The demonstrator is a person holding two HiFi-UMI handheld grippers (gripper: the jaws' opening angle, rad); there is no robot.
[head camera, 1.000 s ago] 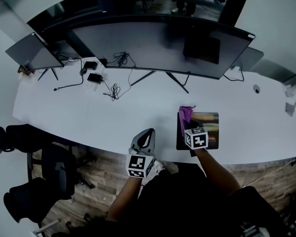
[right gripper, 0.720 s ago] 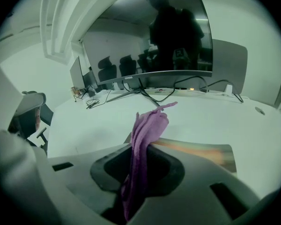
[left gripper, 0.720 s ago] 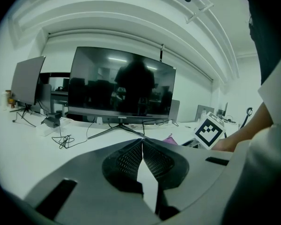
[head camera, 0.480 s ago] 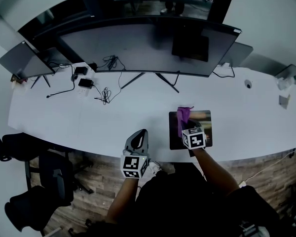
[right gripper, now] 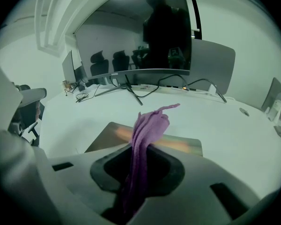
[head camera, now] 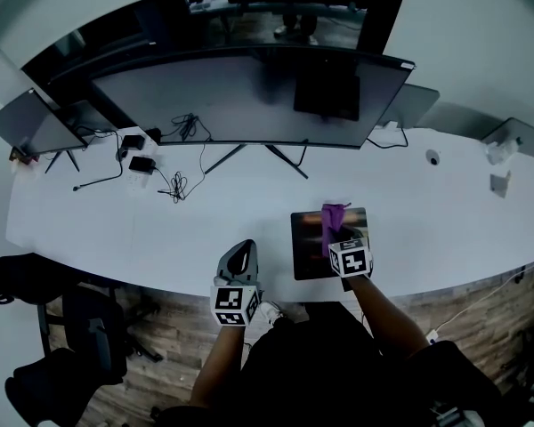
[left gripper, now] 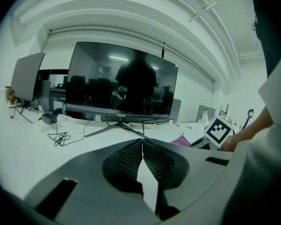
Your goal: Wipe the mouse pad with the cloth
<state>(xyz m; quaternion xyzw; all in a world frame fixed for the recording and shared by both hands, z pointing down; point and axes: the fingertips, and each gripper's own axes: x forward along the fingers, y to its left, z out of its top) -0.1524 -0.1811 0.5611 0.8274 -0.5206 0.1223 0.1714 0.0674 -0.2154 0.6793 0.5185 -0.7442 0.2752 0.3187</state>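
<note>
Purple soft cloth [right gripper: 147, 125], bunched into a narrow strip, is pinched at its near end in the right tongs [right gripper: 140, 156], which are clenched on it. The free end sticks forward over the dark rectangular mouse pad [head camera: 306, 243]; whether it touches the pad cannot be told. The pad lies flat near the front edge of the white curved desk [head camera: 205, 212], its surface glossy with a coloured sheen.

Handling, as a judgement: the cloth is light and limp and will fold or drag rather than push, so the grip near one end suits it, with enough loose fabric left to press flat on the pad. The pad looks thin and flexible and may slide on the smooth desk if it is wiped hard.

Left tongs [left gripper: 142, 144] are clenched tip to tip on nothing, held off the desk's front edge, left of the pad. A wide dark monitor [head camera: 249, 96] stands behind, and a tangle of black cables [head camera: 173, 185] lies to its left.
</note>
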